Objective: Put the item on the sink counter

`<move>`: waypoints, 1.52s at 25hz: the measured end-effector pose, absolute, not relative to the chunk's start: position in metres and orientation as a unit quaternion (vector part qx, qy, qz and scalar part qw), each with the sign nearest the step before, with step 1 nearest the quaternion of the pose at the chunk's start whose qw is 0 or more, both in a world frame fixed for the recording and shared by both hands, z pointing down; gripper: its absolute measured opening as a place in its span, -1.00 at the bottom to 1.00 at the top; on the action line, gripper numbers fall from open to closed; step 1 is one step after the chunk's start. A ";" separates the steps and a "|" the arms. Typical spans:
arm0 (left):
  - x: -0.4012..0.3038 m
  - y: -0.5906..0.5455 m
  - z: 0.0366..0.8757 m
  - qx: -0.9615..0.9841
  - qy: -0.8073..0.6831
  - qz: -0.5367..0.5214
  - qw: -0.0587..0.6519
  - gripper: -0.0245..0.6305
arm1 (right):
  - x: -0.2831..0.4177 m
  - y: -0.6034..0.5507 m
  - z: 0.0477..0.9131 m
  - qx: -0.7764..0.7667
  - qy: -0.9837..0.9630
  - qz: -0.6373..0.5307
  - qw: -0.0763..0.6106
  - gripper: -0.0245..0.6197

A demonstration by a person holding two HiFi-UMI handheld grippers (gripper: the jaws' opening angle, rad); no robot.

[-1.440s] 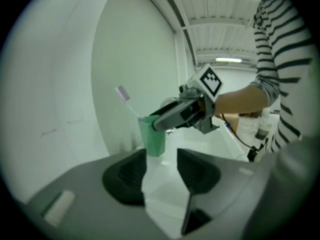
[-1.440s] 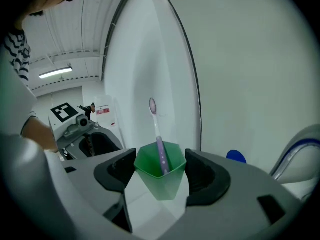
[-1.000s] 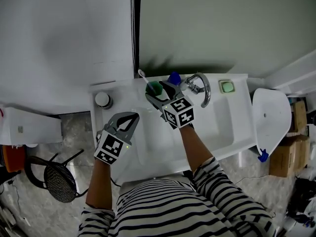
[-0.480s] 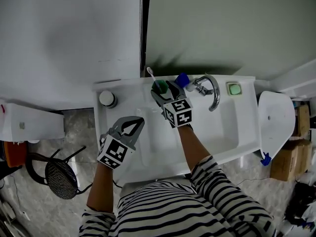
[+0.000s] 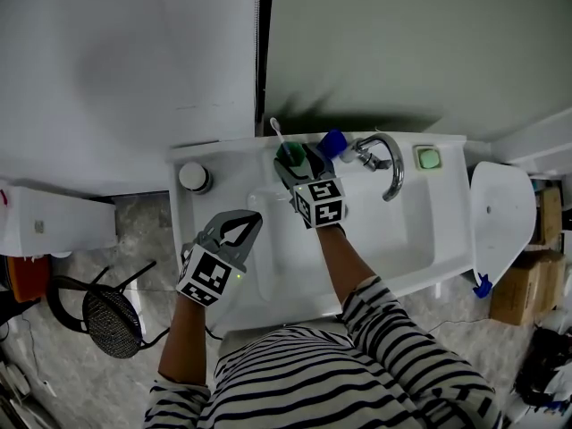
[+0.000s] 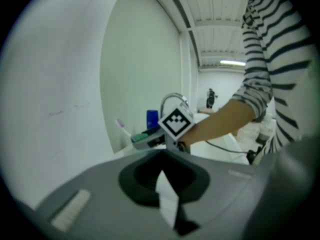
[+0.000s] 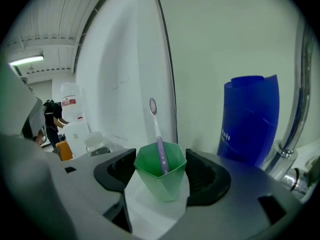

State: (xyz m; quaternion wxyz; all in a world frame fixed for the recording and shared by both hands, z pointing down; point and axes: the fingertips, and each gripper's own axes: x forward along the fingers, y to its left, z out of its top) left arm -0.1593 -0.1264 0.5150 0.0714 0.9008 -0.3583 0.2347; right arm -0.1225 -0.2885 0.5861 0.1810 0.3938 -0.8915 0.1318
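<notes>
1. My right gripper [image 7: 161, 177] has its 2 jaws clamped on 1 green cup [image 7: 160, 176], with a pad against each side of it. I cannot tell whether the cup's base touches the counter.
2. From the head view, that cup [image 5: 288, 155] is at the back of the white sink counter [image 5: 228, 170], near the wall, with my right gripper [image 5: 295, 166] reaching to it across the basin.
3. The cup holds 1 toothbrush [image 7: 157, 134], leaning upright with its head above the rim.
4. Just right of the cup stands 1 blue bottle [image 7: 248, 119]. Beyond it rises 1 curved chrome faucet [image 5: 386, 164].
5. My left gripper [image 6: 163, 159] has its 2 jaws together and nothing between them.
6. The left gripper [image 5: 253, 219] is over the front left part of the counter, well apart from the cup.
7. Left of the cup the counter is bare as far as 1 round lidded jar [image 5: 193, 178] near the back left corner.
8. At the back right corner sits 1 small green object in a white dish [image 5: 428, 158].
9. The wall closes the back edge. The basin [image 5: 393, 231] takes up the middle and right of the counter.
</notes>
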 end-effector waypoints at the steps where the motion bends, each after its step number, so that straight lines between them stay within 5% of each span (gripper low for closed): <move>1: -0.159 -0.127 0.515 0.901 -0.358 0.233 0.071 -0.91 | -0.122 -0.290 0.588 0.395 -0.891 0.131 0.180 0.02; 38: -0.152 -0.130 0.513 0.909 -0.350 0.214 0.079 -0.91 | -0.115 -0.286 0.577 0.406 -0.888 0.111 0.187 0.02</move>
